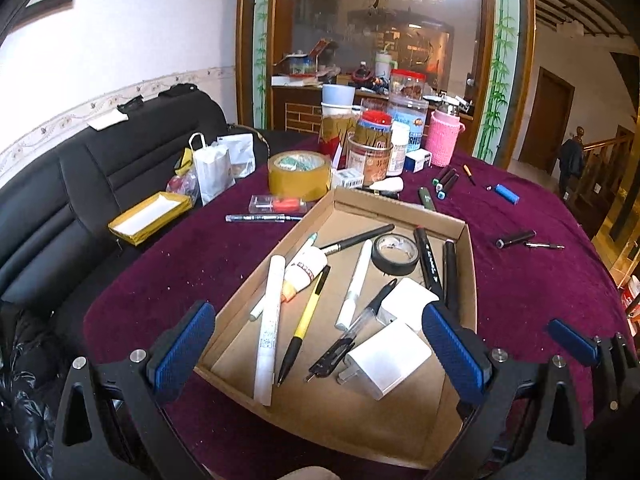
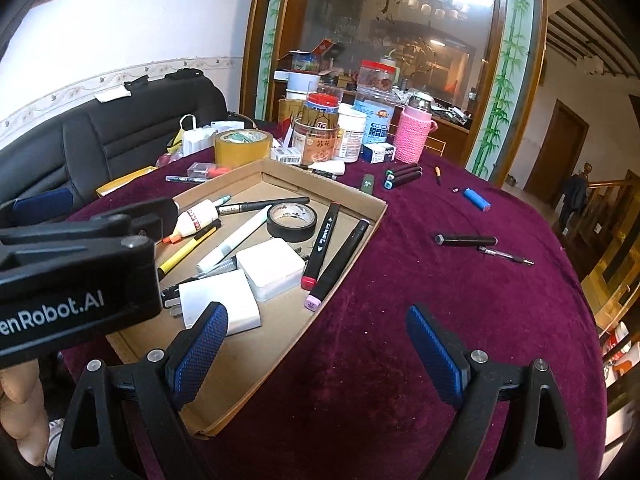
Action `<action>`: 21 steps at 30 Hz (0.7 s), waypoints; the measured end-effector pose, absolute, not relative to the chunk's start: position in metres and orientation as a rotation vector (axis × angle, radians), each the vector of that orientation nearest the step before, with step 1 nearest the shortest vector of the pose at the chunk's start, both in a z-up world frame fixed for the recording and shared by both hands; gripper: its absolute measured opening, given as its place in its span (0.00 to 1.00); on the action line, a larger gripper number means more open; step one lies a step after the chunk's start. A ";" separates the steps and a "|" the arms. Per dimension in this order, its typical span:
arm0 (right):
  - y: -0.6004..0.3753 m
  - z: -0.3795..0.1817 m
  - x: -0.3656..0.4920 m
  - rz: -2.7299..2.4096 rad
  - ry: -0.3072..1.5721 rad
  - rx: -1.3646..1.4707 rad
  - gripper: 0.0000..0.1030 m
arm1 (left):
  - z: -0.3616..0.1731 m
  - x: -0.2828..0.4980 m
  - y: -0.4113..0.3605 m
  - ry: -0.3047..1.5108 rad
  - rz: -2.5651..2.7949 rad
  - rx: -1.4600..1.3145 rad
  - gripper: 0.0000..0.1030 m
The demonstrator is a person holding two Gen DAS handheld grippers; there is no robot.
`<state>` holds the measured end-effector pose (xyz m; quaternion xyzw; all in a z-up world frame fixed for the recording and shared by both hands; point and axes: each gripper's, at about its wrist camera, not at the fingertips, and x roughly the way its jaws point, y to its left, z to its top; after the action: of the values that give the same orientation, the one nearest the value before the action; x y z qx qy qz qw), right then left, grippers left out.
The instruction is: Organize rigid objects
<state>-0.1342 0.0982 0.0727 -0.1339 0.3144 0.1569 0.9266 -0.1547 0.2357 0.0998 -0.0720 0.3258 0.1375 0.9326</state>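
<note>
A shallow cardboard tray (image 1: 468,240) (image 2: 344,264) lies on the maroon tablecloth. It holds pens, markers, a glue bottle (image 1: 306,270), a black tape roll (image 1: 396,254) (image 2: 292,220) and two white chargers (image 1: 388,358) (image 2: 270,268). My left gripper (image 1: 320,344) is open and empty above the tray's near end. My right gripper (image 2: 318,344) is open and empty over the tray's right edge and the cloth. Loose on the cloth are a black marker (image 2: 466,239), a thin pen (image 2: 506,255), a blue lighter (image 2: 477,199), several black markers (image 2: 402,176) and a dark green marker (image 2: 368,182).
Jars, a pink-sleeved bottle (image 2: 412,138), small boxes and a brown tape roll (image 1: 300,174) crowd the table's far side. A blue pen (image 1: 260,218) and a clear case (image 1: 278,203) lie left of the tray. A black sofa (image 1: 100,184) stands at left.
</note>
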 end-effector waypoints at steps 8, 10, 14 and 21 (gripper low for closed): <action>0.095 0.072 -0.135 0.318 0.644 -0.266 0.91 | 0.097 -0.153 0.232 0.689 0.279 -0.145 1.00; 0.095 0.072 -0.135 0.319 0.640 -0.270 0.91 | 0.097 -0.152 0.229 0.693 0.280 -0.138 1.00; 0.098 0.070 -0.132 0.314 0.649 -0.304 0.91 | 0.096 -0.151 0.225 0.704 0.277 -0.131 1.00; 0.098 0.063 -0.119 0.307 0.695 -0.324 0.91 | 0.095 -0.149 0.222 0.719 0.278 -0.126 1.00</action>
<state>-0.1186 0.0975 0.0633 -0.1576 0.3375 0.1493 0.9159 -0.1491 0.2224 0.0948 -0.0614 0.3504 0.1356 0.9247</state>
